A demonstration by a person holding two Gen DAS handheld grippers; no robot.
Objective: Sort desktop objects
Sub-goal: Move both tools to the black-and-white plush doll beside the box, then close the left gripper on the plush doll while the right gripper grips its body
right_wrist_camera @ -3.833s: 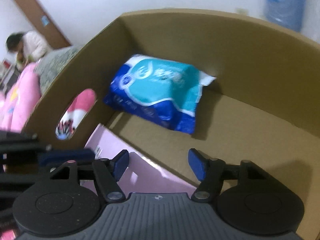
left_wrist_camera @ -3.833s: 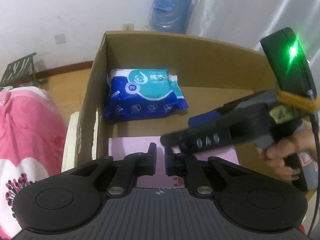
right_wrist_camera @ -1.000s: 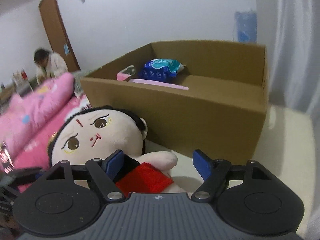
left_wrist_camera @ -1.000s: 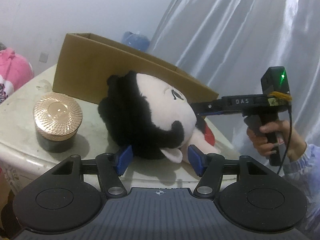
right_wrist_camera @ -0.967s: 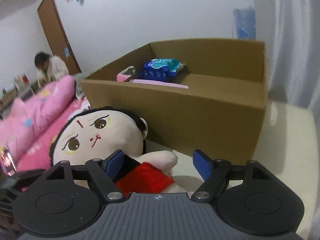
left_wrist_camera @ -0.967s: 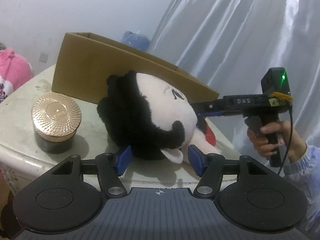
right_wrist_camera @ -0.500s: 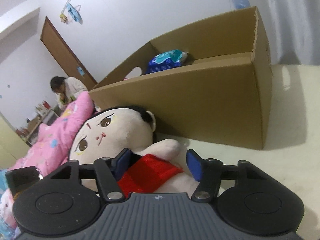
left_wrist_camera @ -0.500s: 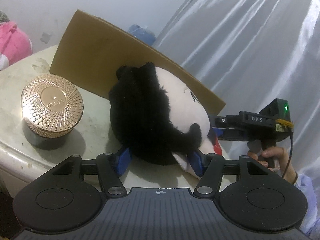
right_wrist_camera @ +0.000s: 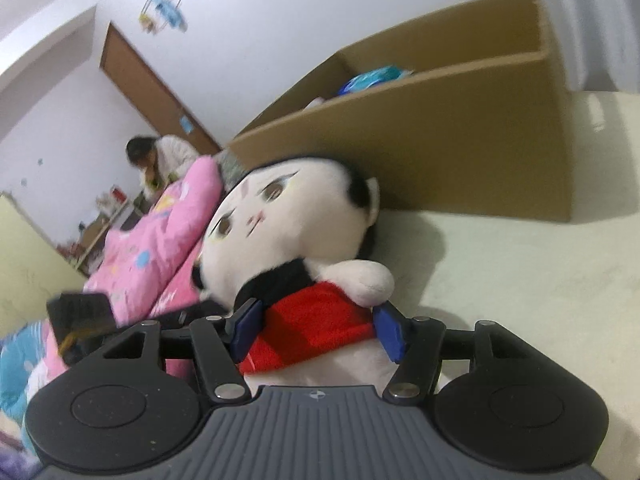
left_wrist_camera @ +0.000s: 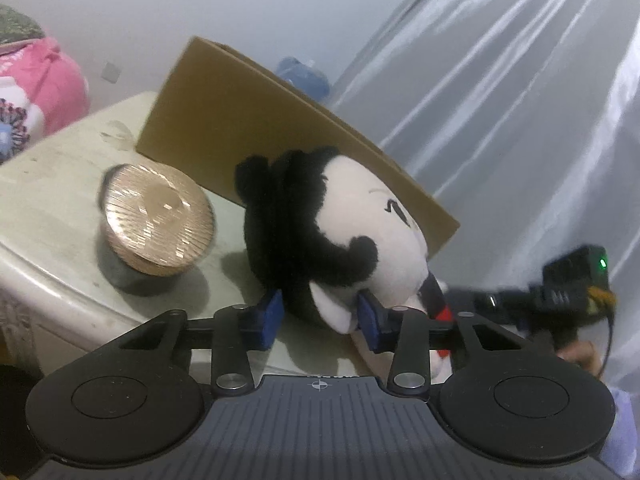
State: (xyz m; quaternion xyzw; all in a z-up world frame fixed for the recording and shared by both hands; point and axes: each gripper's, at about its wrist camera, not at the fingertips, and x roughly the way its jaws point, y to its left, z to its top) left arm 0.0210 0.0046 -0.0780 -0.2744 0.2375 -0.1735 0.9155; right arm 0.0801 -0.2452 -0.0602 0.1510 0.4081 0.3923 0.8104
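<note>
Our left gripper [left_wrist_camera: 320,316] pinches the doll's [left_wrist_camera: 340,236] head from behind; our right gripper [right_wrist_camera: 318,330] fingers clamp its red-clothed body, low over the counter [right_wrist_camera: 520,280].

Doll [left_wrist_camera: 340,236] before box [left_wrist_camera: 240,96], jar [left_wrist_camera: 156,224] left, all on table [left_wrist_camera: 52,184]
</note>
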